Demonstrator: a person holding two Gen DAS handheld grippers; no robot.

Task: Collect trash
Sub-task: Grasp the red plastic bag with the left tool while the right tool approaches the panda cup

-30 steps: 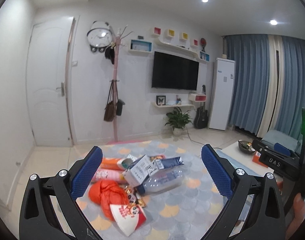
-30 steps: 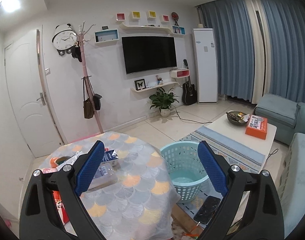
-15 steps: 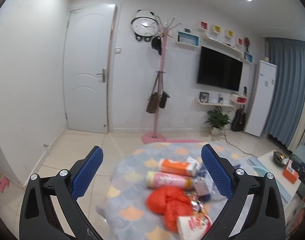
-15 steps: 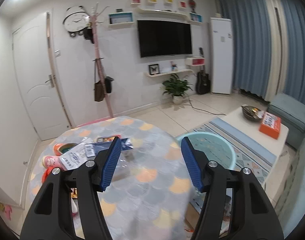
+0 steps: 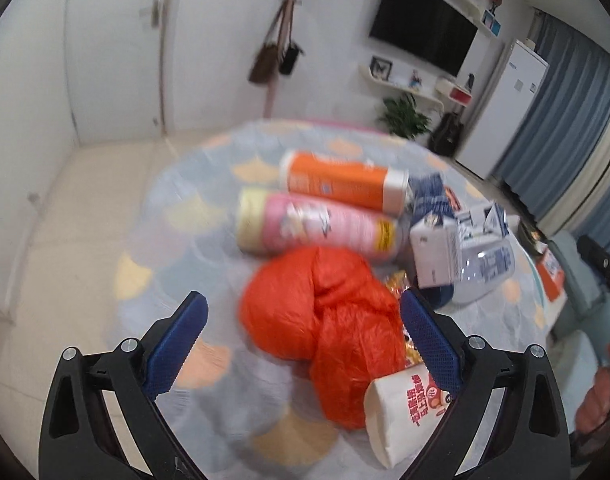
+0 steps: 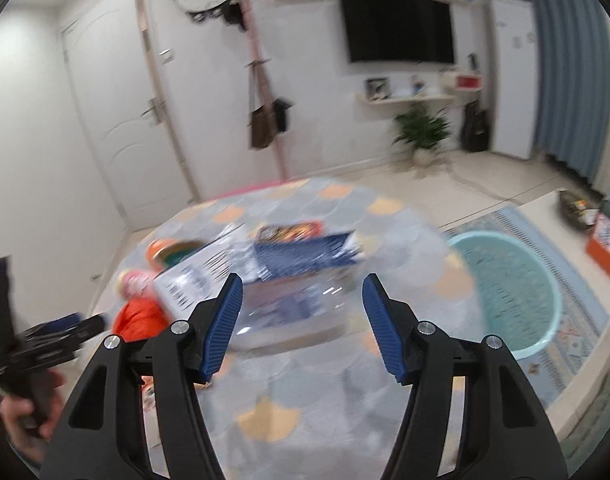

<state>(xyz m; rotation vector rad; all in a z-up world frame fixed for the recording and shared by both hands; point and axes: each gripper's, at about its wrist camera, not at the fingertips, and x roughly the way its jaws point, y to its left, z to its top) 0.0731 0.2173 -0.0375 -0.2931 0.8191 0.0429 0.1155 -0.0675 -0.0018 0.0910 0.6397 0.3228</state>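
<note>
Trash lies on a round table with a scale-pattern cloth. In the left wrist view my left gripper is open just above a crumpled orange plastic bag. Behind it lie a pink can and an orange can, with a paper cup in front and a white carton to the right. In the right wrist view my right gripper is open, close over a clear plastic bottle and a blue carton. A teal basket stands on the floor at right.
A low white coffee table with an orange box stands behind the basket on a patterned rug. A coat stand, a door and a wall TV are at the back. My left gripper also shows at the left of the right wrist view.
Both grippers have dropped down and forward to the table. The left one now hangs over the orange bag. The right one has narrowed its opening and come over the clear bottle.
</note>
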